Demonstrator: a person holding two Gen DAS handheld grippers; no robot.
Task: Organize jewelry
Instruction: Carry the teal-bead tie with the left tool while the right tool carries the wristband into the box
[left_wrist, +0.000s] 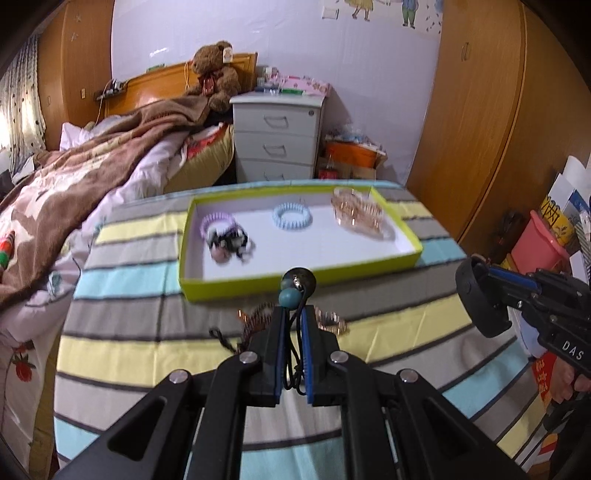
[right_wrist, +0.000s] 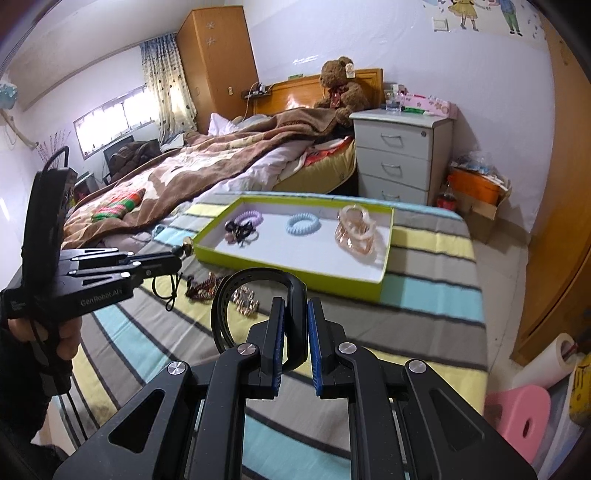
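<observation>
My left gripper (left_wrist: 293, 312) is shut on a black elastic hair tie (left_wrist: 297, 284) with teal beads and a dark ball, lifted above the striped cloth. From the right wrist view, that gripper (right_wrist: 176, 261) is at the left with the tie's cord (right_wrist: 171, 291) dangling. My right gripper (right_wrist: 295, 308) is shut on a black looped band (right_wrist: 255, 280); it shows at the right edge of the left view (left_wrist: 487, 277). Ahead lies a lime-green tray (left_wrist: 229, 288) (right_wrist: 325, 282) holding a purple coil tie (left_wrist: 217, 221), dark bead ties (left_wrist: 229, 242), a blue coil tie (left_wrist: 291, 216) and pink clear bracelets (left_wrist: 360, 212).
Two small copper and glittery pieces (right_wrist: 201, 288) (right_wrist: 245, 301) lie on the striped cloth (left_wrist: 147, 343) just below the grippers. A bed with a brown blanket (left_wrist: 92, 166) borders the left. A white drawer unit (left_wrist: 277, 136) stands behind, and a wooden wardrobe (left_wrist: 480, 110) to the right.
</observation>
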